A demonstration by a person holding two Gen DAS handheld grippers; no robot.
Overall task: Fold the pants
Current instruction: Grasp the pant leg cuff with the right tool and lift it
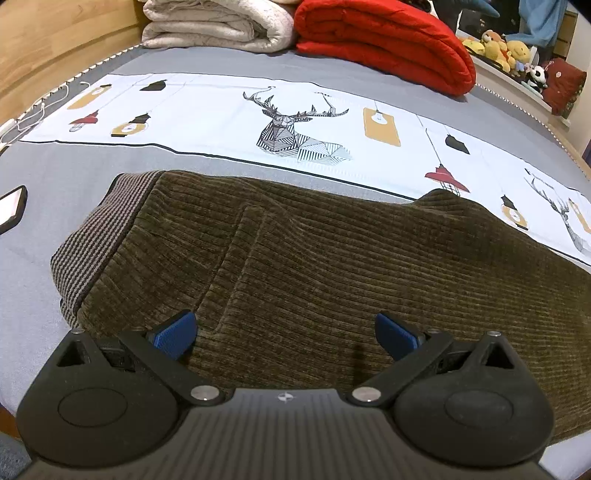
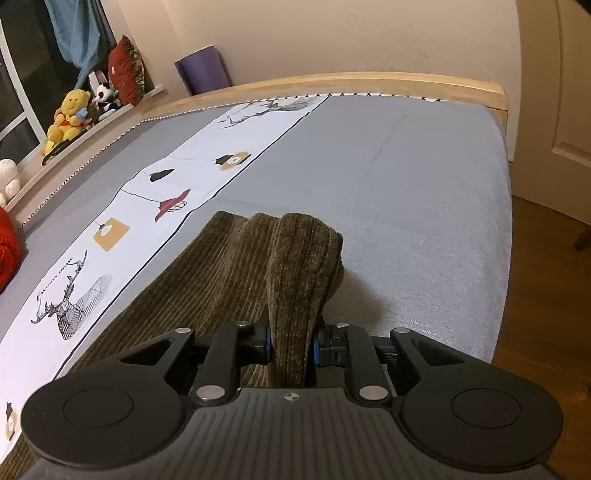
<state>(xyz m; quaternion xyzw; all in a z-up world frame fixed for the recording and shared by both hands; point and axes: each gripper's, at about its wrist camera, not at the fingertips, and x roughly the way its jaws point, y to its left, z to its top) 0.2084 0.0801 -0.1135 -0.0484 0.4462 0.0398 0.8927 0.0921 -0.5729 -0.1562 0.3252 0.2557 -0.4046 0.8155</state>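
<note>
Brown corduroy pants (image 1: 314,266) lie on the grey bed, with the striped grey waistband (image 1: 96,236) at the left. My left gripper (image 1: 284,334) is open just above the near part of the pants, its blue pads (image 1: 177,332) wide apart and empty. In the right wrist view my right gripper (image 2: 290,347) is shut on a bunched fold of the pants (image 2: 299,266), which rises in a ridge between the pads. The rest of the pants (image 2: 192,295) lies flat to the left of it.
A white printed strip (image 1: 258,122) runs across the grey sheet (image 2: 406,206). Folded white (image 1: 218,26) and red (image 1: 384,40) blankets sit at the far end. A phone (image 1: 11,210) lies at the left. Plush toys (image 2: 68,118) line the window ledge. The wooden bed frame (image 2: 369,83) edges the mattress.
</note>
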